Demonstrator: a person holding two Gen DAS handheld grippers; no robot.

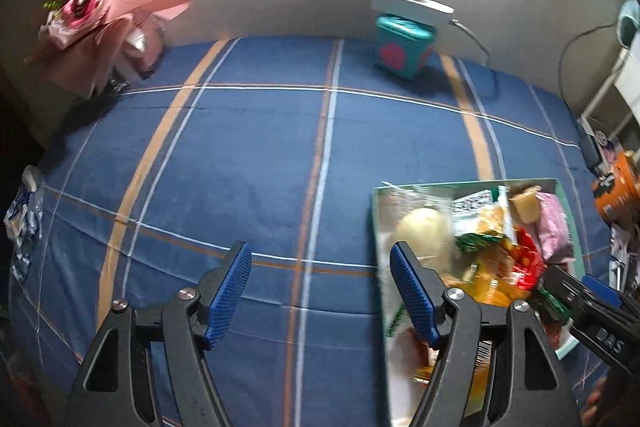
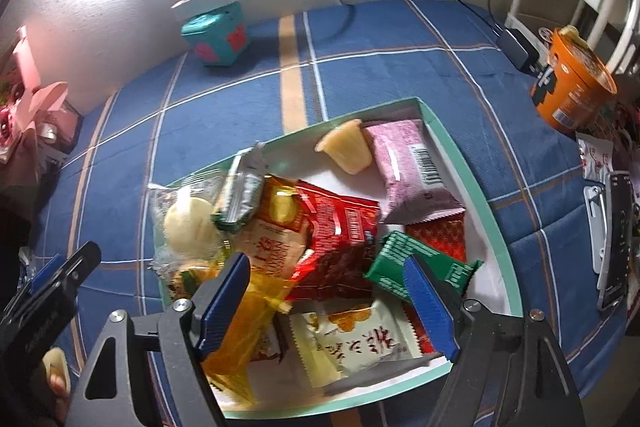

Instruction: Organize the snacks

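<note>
A shallow mint-green box [image 2: 476, 183] full of wrapped snacks lies on the blue plaid cloth [image 1: 248, 163]. It holds a red packet [image 2: 340, 227], a pink packet [image 2: 404, 163], a green packet [image 2: 404, 267], a yellow jelly cup [image 2: 348, 151] and a clear bag with a pale round snack [image 2: 188, 227]. My right gripper [image 2: 332, 303] is open and empty, just above the box's near half. My left gripper [image 1: 324, 291] is open and empty over bare cloth, left of the box [image 1: 376, 223].
A teal cube box [image 1: 402, 47] with a white power strip on top stands by the far wall. A pink ribboned bouquet [image 1: 100, 15] lies at the far left. An orange noodle cup [image 2: 568, 83] and a phone [image 2: 616, 239] sit right of the box.
</note>
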